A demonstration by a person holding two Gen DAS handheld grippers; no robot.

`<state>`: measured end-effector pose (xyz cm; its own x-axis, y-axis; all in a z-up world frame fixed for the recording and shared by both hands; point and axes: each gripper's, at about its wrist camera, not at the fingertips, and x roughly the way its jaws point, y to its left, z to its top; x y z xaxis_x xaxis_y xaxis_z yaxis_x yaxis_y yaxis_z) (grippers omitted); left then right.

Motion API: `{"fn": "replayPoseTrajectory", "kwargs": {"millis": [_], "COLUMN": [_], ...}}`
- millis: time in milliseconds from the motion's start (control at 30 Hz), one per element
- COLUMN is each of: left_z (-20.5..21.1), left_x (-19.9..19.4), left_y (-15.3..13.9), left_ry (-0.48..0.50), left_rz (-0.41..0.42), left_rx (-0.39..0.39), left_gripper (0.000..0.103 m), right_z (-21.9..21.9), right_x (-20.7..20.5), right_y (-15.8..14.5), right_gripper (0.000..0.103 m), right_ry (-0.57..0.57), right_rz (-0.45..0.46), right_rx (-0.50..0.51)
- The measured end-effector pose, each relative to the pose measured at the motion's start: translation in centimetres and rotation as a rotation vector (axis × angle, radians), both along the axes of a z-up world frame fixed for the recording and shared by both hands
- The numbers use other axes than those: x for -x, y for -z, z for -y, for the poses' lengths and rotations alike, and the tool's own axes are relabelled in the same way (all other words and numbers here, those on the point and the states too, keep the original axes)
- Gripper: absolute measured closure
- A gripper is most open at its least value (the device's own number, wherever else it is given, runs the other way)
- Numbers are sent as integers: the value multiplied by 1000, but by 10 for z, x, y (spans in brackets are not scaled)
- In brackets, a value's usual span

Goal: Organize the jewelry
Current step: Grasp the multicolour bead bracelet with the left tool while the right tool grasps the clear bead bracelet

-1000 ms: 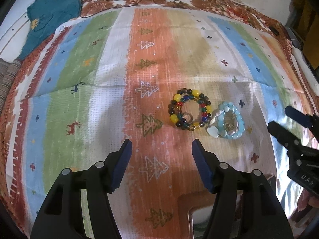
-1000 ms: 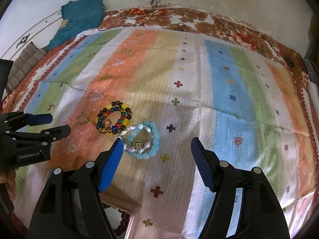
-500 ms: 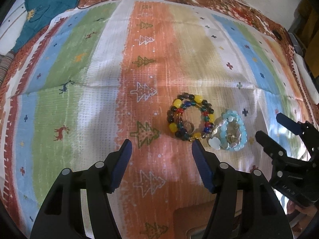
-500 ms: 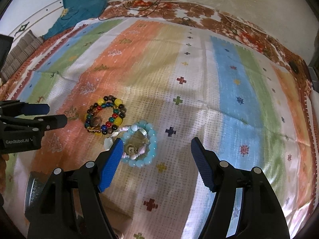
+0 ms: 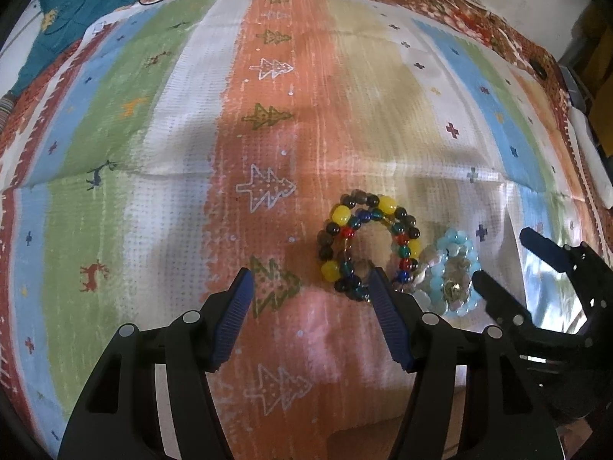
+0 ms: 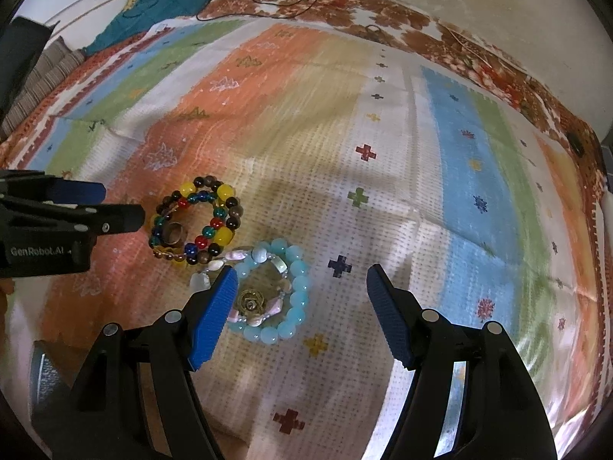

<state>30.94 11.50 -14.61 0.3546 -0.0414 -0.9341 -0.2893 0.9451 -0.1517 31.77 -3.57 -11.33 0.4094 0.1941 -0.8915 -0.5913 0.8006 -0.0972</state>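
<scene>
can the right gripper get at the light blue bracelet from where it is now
Probably yes. The right gripper is open and empty, with the light blue bracelet just ahead by its left finger. Nothing covers it, though the multicolored bracelet lies close beside it.

"GenRobot.AI" in white on left hand-held gripper point(image 6: 99, 207)

Both fisheye views look steeply down, close over a striped bedspread point(image 5: 268, 153). The left view sits to the left and sees the right hand-held gripper point(image 5: 509, 257) at its right edge. The right view sees the left hand-held gripper point(image 6: 122, 205) at its left. Both share the bead bracelets point(image 6: 195, 220).
</scene>
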Motion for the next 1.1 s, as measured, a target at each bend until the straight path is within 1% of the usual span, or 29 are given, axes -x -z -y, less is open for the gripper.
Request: {"fn": "replayPoseTrajectory", "kwargs": {"millis": [167, 200, 233, 267, 333, 600, 700, 767, 833, 867, 900, 933, 1100], "left_z": [2, 3, 4, 5, 7, 12, 16, 18, 20, 21, 21, 22, 24], "left_x": [-5, -6, -6, -7, -7, -8, -8, -9, -10, -10, -11, -11, -11], "left_y": [6, 7, 9, 11, 13, 15, 19, 20, 20, 20, 19, 19, 20], "left_ry": [10, 14, 21, 29, 35, 53, 67, 76, 81, 84, 88, 90, 107], "left_rz": [-9, -12, -17, -24, -29, -36, -48, -49, -48, -47, -47, -47, -47], "left_rx": [14, 14, 15, 16, 16, 19, 20, 16, 8, 4, -2, -9, -29], "left_gripper": [43, 47, 53, 54, 55, 66, 66, 70, 84, 86, 89, 90, 91], "right_z": [-3, -4, -5, -6, -8, -20, -22, -24, -25, -26, -27, -28, -26], "right_x": [-4, -5, -6, -6, -7, -5, -5, -4, -4, -4, -3, -3, -3], "right_y": [4, 5, 6, 7, 10, 14, 16, 18, 19, 19, 19, 19, 21], "right_gripper": [33, 33, 33, 34, 42, 56, 63, 66, 71, 73, 79, 86, 86], "right_ry": [-8, -10, -16, -20, -25, -63, -71, -77, -83, -87, -89, -89, -93], "right_rz": [2, 1, 0, 0, -5, -1, -10, -18, -23, -24, -22, -16, -17], "right_rx": [5, 6, 9, 11, 16, 36, 44, 46, 45, 46, 47, 56, 58]}}
